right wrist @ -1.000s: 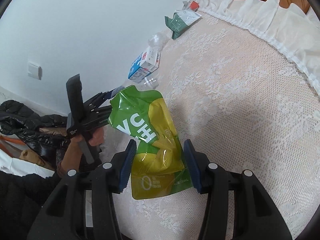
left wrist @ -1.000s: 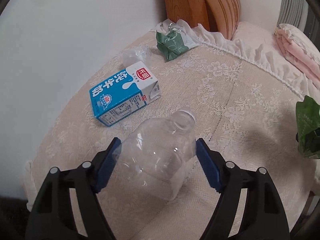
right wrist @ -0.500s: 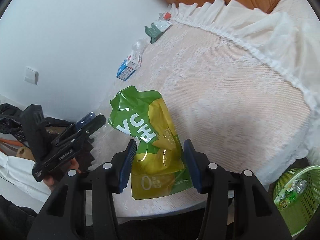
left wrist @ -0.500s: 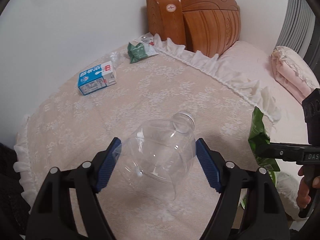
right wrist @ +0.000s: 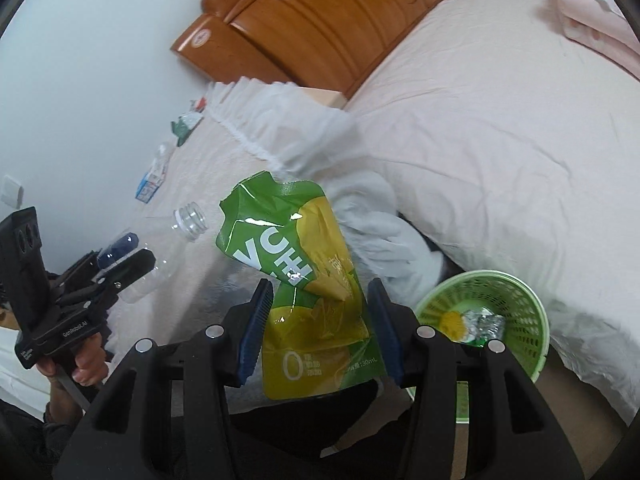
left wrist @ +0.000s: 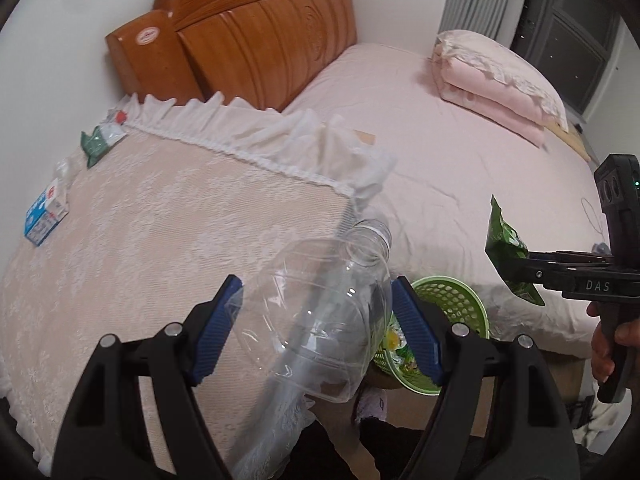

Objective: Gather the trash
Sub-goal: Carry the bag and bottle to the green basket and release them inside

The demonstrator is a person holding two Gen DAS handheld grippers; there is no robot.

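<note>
Beside bed: green basket (right wrist: pixel 516 292) holds wrappers | left gripper (left wrist: pixel 316 320) clamps bottle (left wrist: pixel 320 320) | right gripper (right wrist: pixel 320 328) clamps pouch (right wrist: pixel 312 280)

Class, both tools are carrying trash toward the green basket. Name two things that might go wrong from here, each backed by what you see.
1. The clear bottle is wide and the green basket looks small and already holds wrappers; the bottle may bounce off the rim.
2. The green pouch in the right tool is floppy; released too early, it may land on the bed beside the basket.
</note>
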